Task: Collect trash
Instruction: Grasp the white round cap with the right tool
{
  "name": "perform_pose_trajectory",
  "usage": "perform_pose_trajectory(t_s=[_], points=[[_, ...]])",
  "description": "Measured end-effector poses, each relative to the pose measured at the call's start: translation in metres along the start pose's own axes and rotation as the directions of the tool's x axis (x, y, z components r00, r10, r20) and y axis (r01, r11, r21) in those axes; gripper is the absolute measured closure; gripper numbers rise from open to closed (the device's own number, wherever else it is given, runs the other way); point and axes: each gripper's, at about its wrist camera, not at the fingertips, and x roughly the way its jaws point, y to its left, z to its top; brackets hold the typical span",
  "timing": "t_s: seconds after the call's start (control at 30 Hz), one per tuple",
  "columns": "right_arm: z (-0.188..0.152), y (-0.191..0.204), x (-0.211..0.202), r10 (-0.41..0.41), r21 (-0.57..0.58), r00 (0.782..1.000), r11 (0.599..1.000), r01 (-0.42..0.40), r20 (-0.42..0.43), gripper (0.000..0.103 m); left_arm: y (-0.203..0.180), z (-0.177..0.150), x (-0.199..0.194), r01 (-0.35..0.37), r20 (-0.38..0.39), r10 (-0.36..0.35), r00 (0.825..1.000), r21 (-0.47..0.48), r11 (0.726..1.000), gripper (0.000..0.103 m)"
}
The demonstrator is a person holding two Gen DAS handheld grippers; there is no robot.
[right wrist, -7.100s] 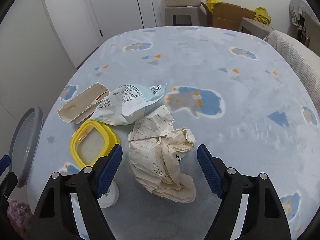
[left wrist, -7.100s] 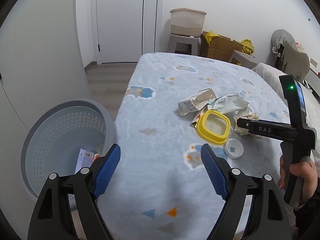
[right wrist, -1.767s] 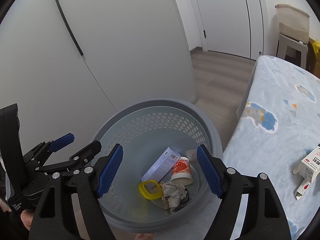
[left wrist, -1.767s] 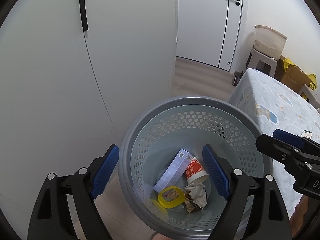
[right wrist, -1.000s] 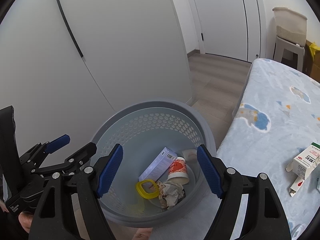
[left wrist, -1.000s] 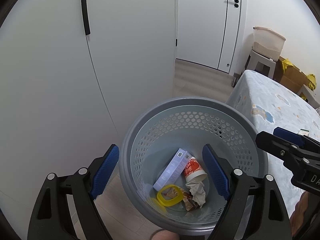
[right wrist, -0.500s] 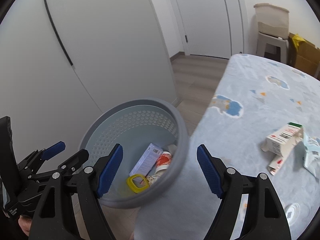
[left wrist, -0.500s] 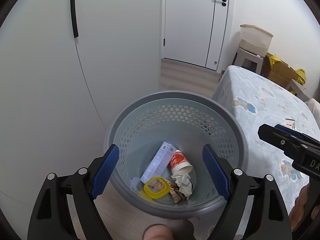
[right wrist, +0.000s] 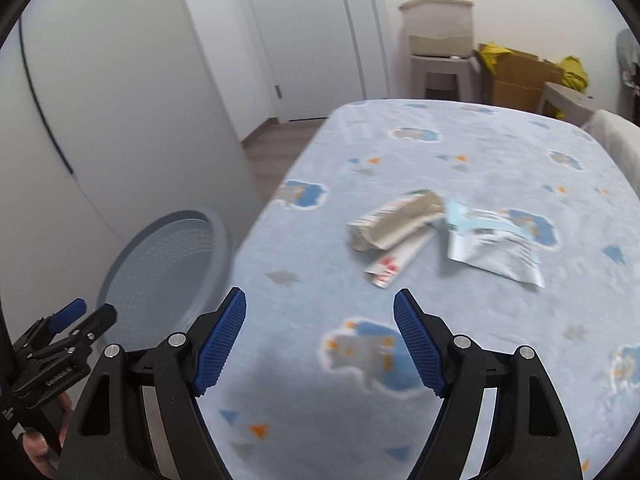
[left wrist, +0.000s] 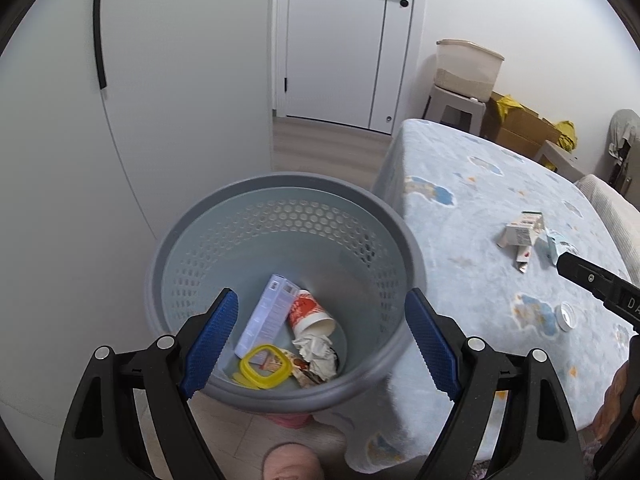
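Hovering above the grey bin (left wrist: 280, 280), the left tool (left wrist: 320, 344) has its blue pads spread with nothing between them. Inside the bin lie a yellow lid (left wrist: 266, 370), a paper cup (left wrist: 310, 314), a slim box (left wrist: 270, 312) and crumpled paper (left wrist: 318, 354), presumably dropped there as collected trash. At three o'clock, a small white cap (left wrist: 567, 316) sits on the worktop (left wrist: 460, 240).

From the right wrist, the right tool (right wrist: 320, 344) is likewise spread and empty, aimed over the worktop. At one o'clock lie a torn carton (right wrist: 400, 224) and a printed wrapper (right wrist: 492, 240), touching, probably next to collect.
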Motion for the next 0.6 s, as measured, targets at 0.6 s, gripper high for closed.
perform_pose_trajectory(t_s=[0.6], points=[[-0.031, -0.053, 0.019, -0.196, 0.016, 0.975, 0.980, 0.199, -0.107, 0.033, -0.044, -0.018, 0.009, 0.086, -0.025, -0.083, 0.996, 0.099, 0.991, 0.021]])
